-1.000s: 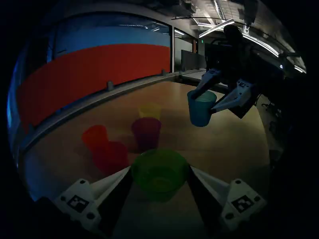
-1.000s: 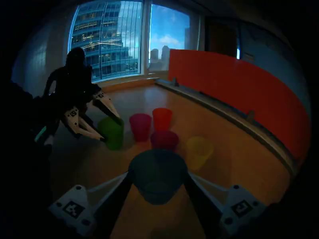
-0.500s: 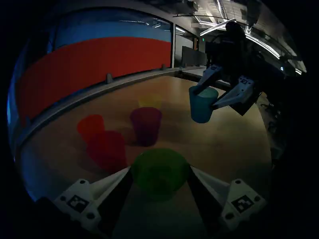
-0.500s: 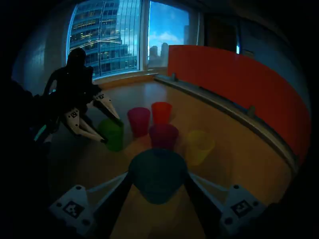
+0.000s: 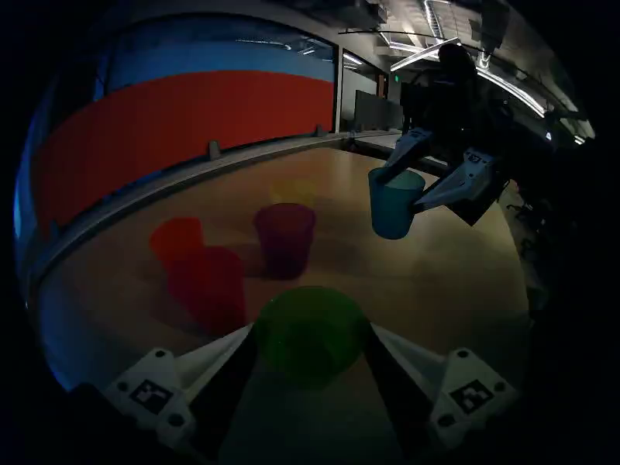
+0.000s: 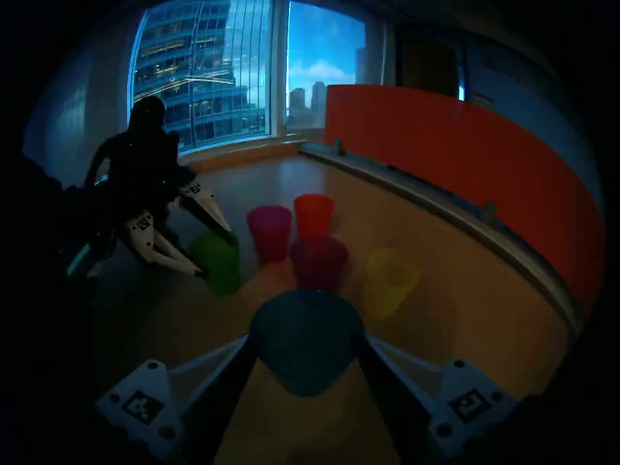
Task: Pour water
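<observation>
While clamping green cup (image 5: 310, 341) in left gripper (image 5: 310, 332) and blue cup (image 6: 308, 349) in right gripper (image 6: 308, 339), well apart over table (image 5: 434, 267), close gap before tilting. Set pouring lip just above receiving mouth, clear of standing purple cup (image 5: 284, 239). Tilt slowly; hold receiver level. Cannot tell water level in either cup.

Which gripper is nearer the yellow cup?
Right. The right gripper, holding the blue cup, has the yellow cup just ahead to its right; the left gripper, holding the green cup, faces it from beyond the purple cup.
</observation>
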Action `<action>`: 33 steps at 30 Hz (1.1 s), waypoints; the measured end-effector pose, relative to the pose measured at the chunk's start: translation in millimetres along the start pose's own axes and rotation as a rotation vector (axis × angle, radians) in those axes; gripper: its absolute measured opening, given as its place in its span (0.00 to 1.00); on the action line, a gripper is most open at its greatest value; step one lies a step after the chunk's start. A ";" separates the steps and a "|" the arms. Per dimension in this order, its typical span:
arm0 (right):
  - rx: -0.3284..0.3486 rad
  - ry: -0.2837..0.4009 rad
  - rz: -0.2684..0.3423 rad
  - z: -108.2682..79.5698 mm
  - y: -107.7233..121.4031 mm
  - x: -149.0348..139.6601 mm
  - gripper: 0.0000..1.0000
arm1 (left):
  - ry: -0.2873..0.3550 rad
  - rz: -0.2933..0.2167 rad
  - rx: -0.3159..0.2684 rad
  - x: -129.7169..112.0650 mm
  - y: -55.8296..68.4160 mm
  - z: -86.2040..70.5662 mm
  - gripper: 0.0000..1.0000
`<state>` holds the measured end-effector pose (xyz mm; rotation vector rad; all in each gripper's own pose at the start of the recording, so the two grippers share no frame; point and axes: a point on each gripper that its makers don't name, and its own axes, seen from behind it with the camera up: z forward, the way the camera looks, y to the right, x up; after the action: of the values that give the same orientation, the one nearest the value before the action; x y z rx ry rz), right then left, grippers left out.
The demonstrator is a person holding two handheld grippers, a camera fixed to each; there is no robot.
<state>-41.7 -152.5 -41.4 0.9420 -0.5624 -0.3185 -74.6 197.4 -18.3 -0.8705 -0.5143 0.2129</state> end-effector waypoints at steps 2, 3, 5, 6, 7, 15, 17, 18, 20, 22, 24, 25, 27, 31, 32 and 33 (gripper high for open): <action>0.000 -0.001 0.000 -0.1 -0.8 -0.8 0.91 | 0.002 0.003 0.004 -1.3 0.6 -0.8 0.88; 0.000 -0.001 0.000 0.0 -1.1 -1.3 0.91 | 0.002 0.006 0.007 -1.8 1.0 -1.1 0.88; -0.001 -0.002 0.000 0.2 -1.6 -2.2 0.91 | 0.001 0.014 0.011 -2.6 1.6 -1.6 0.89; -0.001 -0.002 0.001 0.5 -1.7 -2.4 0.91 | -0.001 0.017 0.013 -2.6 1.6 -1.5 0.89; -0.002 -0.002 0.001 0.7 -1.7 -2.5 0.91 | -0.003 0.019 0.015 -2.6 1.6 -1.4 0.89; -0.008 -0.006 0.002 2.0 -2.0 -8.0 0.91 | -0.018 0.033 0.013 -3.9 3.6 -2.5 0.99; -0.011 -0.010 -0.001 2.6 -1.6 -11.1 0.91 | -0.025 0.034 0.012 -5.5 4.5 -3.1 0.99; -0.013 -0.013 -0.003 3.5 -1.3 -13.2 0.91 | -0.027 0.033 0.015 -6.5 3.9 -3.7 0.99; -0.016 -0.018 -0.006 5.4 -0.8 -17.0 0.91 | -0.030 0.032 0.023 -8.2 2.3 -4.8 0.99; -0.016 -0.023 -0.008 7.5 -1.2 -21.0 0.91 | -0.035 0.028 0.032 -10.6 0.1 -6.8 0.99; -0.014 -0.027 -0.010 9.5 -1.9 -25.3 0.91 | -0.039 0.021 0.037 -12.8 -1.1 -9.1 0.99; -0.013 -0.029 -0.012 10.3 -2.5 -27.4 0.91 | -0.039 0.016 0.036 -13.7 -1.0 -10.3 0.99; -0.012 -0.034 -0.012 12.4 -3.7 -32.2 0.91 | -0.038 0.006 0.036 -15.2 -0.9 -13.0 0.99; -0.008 -0.046 -0.008 16.2 -6.5 -41.1 0.92 | -0.035 -0.006 0.040 -17.7 -1.7 -18.5 0.99; -0.006 -0.048 -0.007 16.9 -7.4 -42.9 0.91 | -0.036 -0.008 0.041 -18.4 -2.1 -19.8 0.99; -0.005 -0.049 -0.005 17.4 -8.4 -44.1 0.91 | -0.036 -0.009 0.043 -19.0 -2.4 -21.2 0.99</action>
<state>-87.7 -147.1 -54.2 0.9325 -0.6035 -0.3478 -80.1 174.4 -34.3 -0.8234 -0.5448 0.2310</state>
